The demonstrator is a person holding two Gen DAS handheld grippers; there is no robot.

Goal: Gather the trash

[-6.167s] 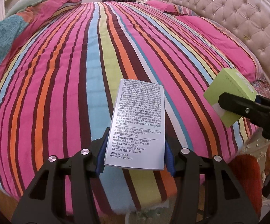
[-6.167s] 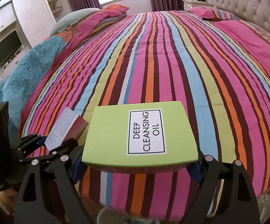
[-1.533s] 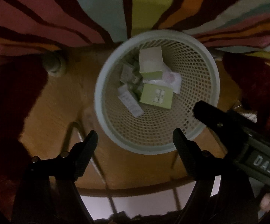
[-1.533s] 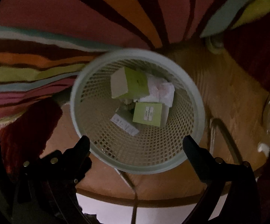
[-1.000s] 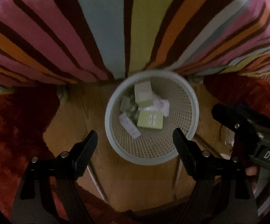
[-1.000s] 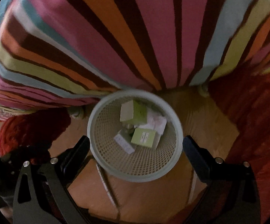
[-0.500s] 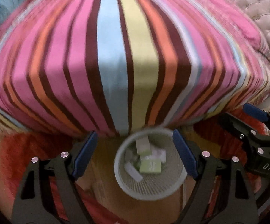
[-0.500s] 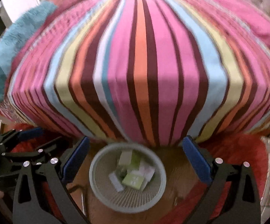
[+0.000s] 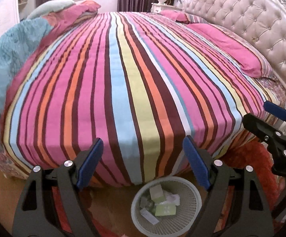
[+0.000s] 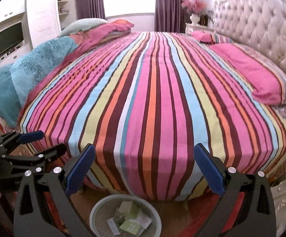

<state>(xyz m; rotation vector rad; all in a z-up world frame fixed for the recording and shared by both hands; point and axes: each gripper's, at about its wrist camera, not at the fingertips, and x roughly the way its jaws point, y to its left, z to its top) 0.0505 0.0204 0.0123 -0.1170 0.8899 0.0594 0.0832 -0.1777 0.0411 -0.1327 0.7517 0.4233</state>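
A pale mesh wastebasket stands on the wooden floor at the foot of the bed. Inside lie green boxes, a white printed box and crumpled paper. My left gripper is open and empty, held high above the basket and facing the striped bedspread. My right gripper is open too, with nothing between its blue pads. Each gripper shows in the other's view: the right gripper at the right edge, the left gripper at the lower left.
The striped bedspread holds only pink pillows and a teal blanket along its edges. A tufted headboard lies to the right, a red rug beside the basket, and a TV cabinet at far left.
Both grippers have risen from just over the basket and tilted upward, so the view swings from the basket's inside to the whole bed. Both stay open and empty.
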